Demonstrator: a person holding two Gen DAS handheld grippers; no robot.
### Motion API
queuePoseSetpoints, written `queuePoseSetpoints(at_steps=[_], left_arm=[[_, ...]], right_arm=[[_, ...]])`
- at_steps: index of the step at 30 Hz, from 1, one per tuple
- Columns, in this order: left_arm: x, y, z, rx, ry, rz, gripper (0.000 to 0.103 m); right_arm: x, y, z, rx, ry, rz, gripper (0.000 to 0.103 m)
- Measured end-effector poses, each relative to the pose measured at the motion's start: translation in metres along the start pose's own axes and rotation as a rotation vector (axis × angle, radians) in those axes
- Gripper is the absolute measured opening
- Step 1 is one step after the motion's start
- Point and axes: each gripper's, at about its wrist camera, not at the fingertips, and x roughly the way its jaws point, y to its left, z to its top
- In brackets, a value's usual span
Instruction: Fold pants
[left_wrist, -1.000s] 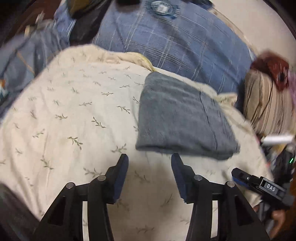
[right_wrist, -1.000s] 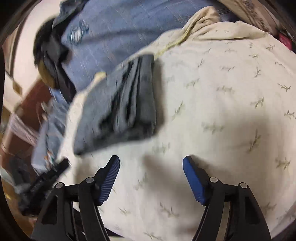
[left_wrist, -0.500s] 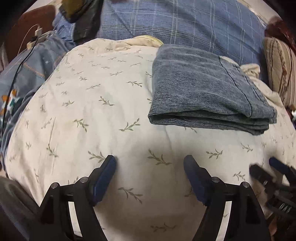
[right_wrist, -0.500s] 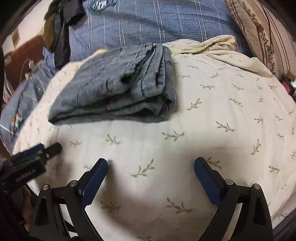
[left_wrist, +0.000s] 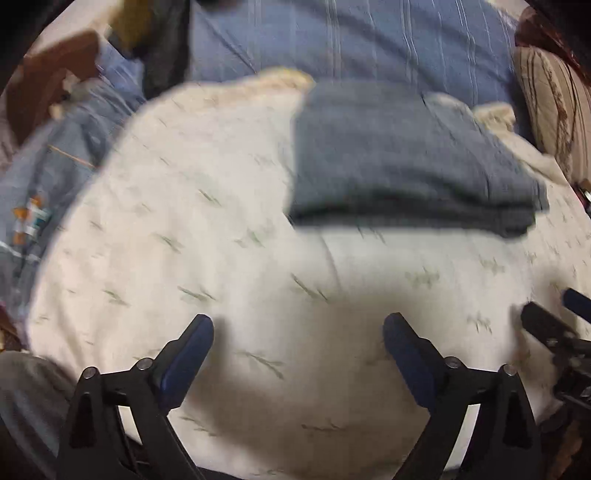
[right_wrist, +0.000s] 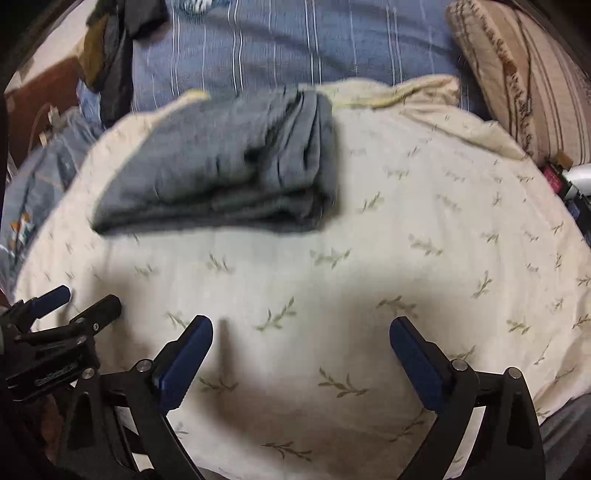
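Both claws stood wide, nothing between the blue pads of either one. On the left gripper (left_wrist: 298, 334) the jaws had just been opening, gaping far broader than a second earlier, and the right gripper (right_wrist: 301, 336) had spread the same way, though most of its widening came early. Each hung over bare cream bedding, a leaf-sprigged quilt (left_wrist: 192, 236), short of the cloth.

Folded into a thick grey-blue rectangle, the pants (left_wrist: 402, 162) lay on the far part of that quilt, apart from both claws. From the right wrist view the pants (right_wrist: 236, 166) showed their stacked folded edges on the right-hand end.

Behind the quilt ran a blue striped bedcover (right_wrist: 295, 40). A tan striped pillow (right_wrist: 524, 81) leaned at the far right. Dark clothing (right_wrist: 110, 48) was heaped at the far left, with more blue fabric (left_wrist: 40, 177) bunched along the left edge. Nothing lay between the claws and the pants. In the left wrist view the right gripper's tips poked in at the lower right; the right wrist view caught the left gripper's at its lower left.

A second before, both views had been tilted, the pants slanting across them; now the pants sat squarely ahead, though motion blurred the pictures.
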Motion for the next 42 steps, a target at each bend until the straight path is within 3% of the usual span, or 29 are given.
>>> queuePoseSetpoints(at_steps=[4, 8, 19, 27, 42], left_arm=[[-0.026, -0.004, 0.004, 0.018, -0.115, -0.017, 0.095], [-0.038, -0.004, -0.002, 0.007, -0.131, -0.059, 0.095], [-0.066, -0.003, -0.019, 0.000, -0.204, -0.032, 0.095], [-0.067, 0.006, -0.021, -0.044, -0.209, -0.039, 0.095], [-0.061, 0.008, -0.015, -0.036, -0.197, -0.051, 0.094]], right_arm=[[-0.027, 0.007, 0.008, -0.014, -0.078, 0.003, 0.097], [-0.049, 0.012, 0.010, -0.007, -0.135, 0.003, 0.097], [-0.066, 0.019, 0.000, 0.012, -0.172, 0.011, 0.097], [-0.059, 0.019, -0.003, 0.019, -0.147, 0.001, 0.097], [-0.056, 0.023, -0.005, 0.016, -0.145, -0.002, 0.097]])
